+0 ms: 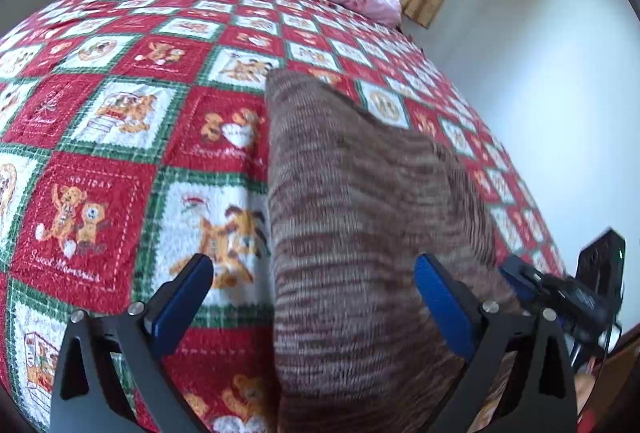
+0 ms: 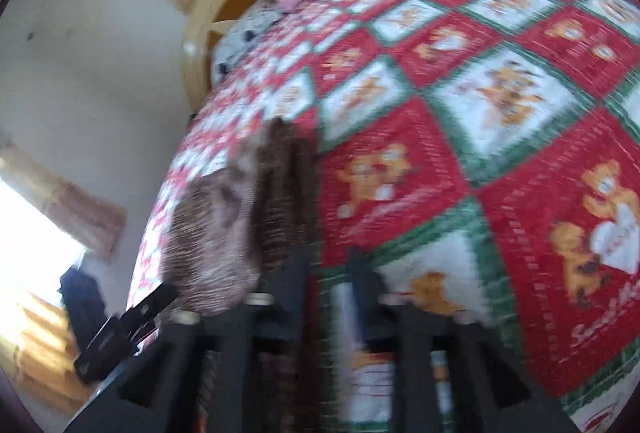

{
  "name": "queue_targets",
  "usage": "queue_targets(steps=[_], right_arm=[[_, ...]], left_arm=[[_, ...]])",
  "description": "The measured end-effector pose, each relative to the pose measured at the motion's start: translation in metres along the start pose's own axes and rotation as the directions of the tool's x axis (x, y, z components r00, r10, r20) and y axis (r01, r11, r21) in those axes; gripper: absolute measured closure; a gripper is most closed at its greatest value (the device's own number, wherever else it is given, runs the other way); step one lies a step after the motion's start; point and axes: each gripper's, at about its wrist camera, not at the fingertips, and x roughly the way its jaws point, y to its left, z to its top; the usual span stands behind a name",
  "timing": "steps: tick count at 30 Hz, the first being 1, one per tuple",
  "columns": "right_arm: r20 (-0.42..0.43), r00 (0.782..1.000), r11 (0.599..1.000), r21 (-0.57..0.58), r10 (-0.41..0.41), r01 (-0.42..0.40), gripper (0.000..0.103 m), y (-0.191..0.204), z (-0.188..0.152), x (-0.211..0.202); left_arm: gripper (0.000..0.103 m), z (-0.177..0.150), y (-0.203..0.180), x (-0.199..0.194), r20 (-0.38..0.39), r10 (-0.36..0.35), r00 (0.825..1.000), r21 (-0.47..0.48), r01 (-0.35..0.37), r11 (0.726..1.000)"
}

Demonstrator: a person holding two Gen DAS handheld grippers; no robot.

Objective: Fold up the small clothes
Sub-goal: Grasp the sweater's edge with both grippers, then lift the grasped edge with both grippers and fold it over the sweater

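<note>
The left tool (image 1: 312, 297) is held open; the brown knit garment (image 1: 360, 213) hangs between its fingers, long axis running ahead over the bed (image 1: 120, 113). The right tool (image 2: 326, 273), blurred, appears nearly closed beside the garment's edge; grip cannot be confirmed.

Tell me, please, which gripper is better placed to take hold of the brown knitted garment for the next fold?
Probably left. The left gripper stands open with the brown knitted garment running between its blue pads. The right gripper sits beside the garment over the quilt, blurred.
</note>
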Motion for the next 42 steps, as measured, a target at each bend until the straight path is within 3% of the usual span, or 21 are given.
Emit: queue_targets(steps=[2,7,11,13,16,21,29,31,32,33,38,40,42], right_arm=[[0.021,1.000,0.999,-0.047,0.000,0.001,0.037,0.014,0.000,-0.002],[0.004,0.995,0.975,-0.200,-0.095,0.094,0.037,0.044,0.004,0.024],[-0.018,0.984,0.945,-0.284,-0.175,0.163,0.035,0.053,-0.001,0.045],[-0.018,0.982,0.927,-0.332,-0.190,0.173,0.035,0.058,-0.007,0.049],[-0.009,0.984,0.931,-0.327,-0.176,0.164,0.038,0.054,-0.009,0.048],[-0.004,0.985,0.931,-0.328,-0.172,0.161,0.049,0.051,-0.012,0.047],[-0.034,0.981,0.935,-0.310,-0.190,0.171,0.046,0.055,-0.005,0.057],[-0.016,0.978,0.922,-0.336,-0.208,0.190,0.051,0.060,-0.008,0.058],[-0.016,0.980,0.920,-0.347,-0.198,0.180,0.063,0.062,-0.010,0.058],[-0.031,0.984,0.924,-0.351,-0.173,0.152,0.069,0.063,-0.011,0.058],[-0.028,0.982,0.922,-0.351,-0.185,0.163,0.075,0.069,-0.013,0.057],[-0.016,0.981,0.918,-0.355,-0.194,0.176,0.077,0.074,-0.016,0.054],[0.005,0.979,0.911,-0.364,-0.206,0.194,0.079,0.082,-0.019,0.049]], left_arm=[[0.001,0.006,-0.001,0.004,-0.013,-0.015,1.000,-0.019,0.014,1.000],[0.001,0.008,-0.014,0.023,-0.073,0.008,0.997,0.020,-0.007,1.000],[0.001,-0.003,-0.028,0.033,-0.055,0.085,0.995,0.146,-0.076,0.986],[0.002,-0.005,-0.030,0.036,-0.059,0.066,0.996,0.162,-0.056,0.985],[0.007,-0.004,-0.018,0.038,-0.088,-0.007,0.996,0.101,0.016,0.995],[0.012,-0.006,-0.020,0.036,-0.070,0.004,0.998,0.110,0.004,0.994],[0.013,-0.006,-0.021,0.037,-0.052,0.015,0.999,0.108,-0.010,0.994],[0.015,-0.006,-0.020,0.037,-0.050,0.012,0.999,0.107,-0.007,0.994],[0.017,-0.006,-0.021,0.037,-0.047,0.015,0.999,0.108,-0.010,0.994],[0.021,-0.007,-0.021,0.036,-0.042,0.023,0.999,0.110,-0.018,0.994],[0.047,-0.007,-0.026,0.026,-0.014,0.062,0.998,0.123,-0.060,0.991],[0.061,-0.008,-0.036,0.018,0.008,0.108,0.994,0.170,-0.108,0.980],[0.067,-0.009,-0.044,0.011,0.020,0.128,0.992,0.208,-0.130,0.969]])
